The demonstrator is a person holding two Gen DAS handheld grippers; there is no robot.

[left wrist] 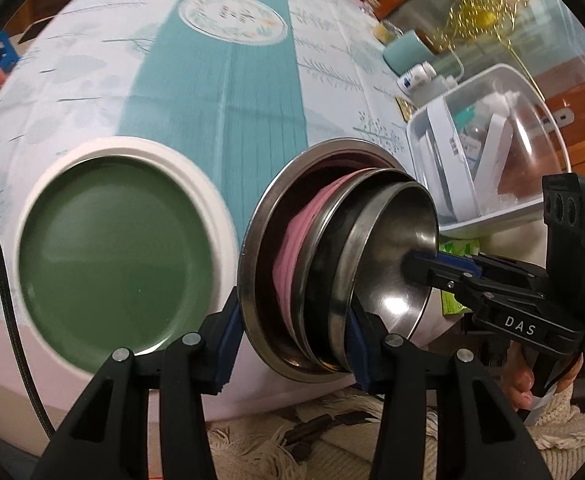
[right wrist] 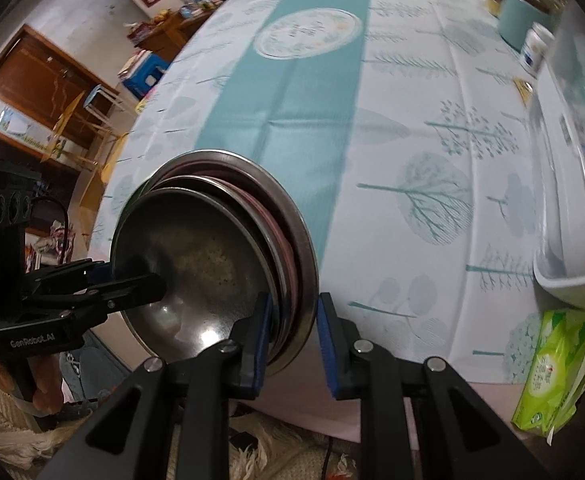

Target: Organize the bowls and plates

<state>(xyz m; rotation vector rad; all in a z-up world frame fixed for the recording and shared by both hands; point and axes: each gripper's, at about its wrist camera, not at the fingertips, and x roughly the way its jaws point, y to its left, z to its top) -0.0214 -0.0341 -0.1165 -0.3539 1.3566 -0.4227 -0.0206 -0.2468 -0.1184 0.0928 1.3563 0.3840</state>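
Steel stack [left wrist: 332,264] (pink dish nested) clamped by left gripper [left wrist: 292,336] and right gripper [right wrist: 294,336], apparently off the table [right wrist: 432,152]; green plate [left wrist: 116,256] remains separate.

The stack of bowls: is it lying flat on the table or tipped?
Tipped. The stack of bowls stands almost on edge, openings facing sideways, held between the left gripper and right gripper.

Tablecloth [right wrist: 412,128], clear bin [left wrist: 488,152], tissue pkt [right wrist: 552,372] nr edge.

Black left claw [left wrist: 294,336], blue pads, silver screws, cream knit sleeve [left wrist: 560,404]
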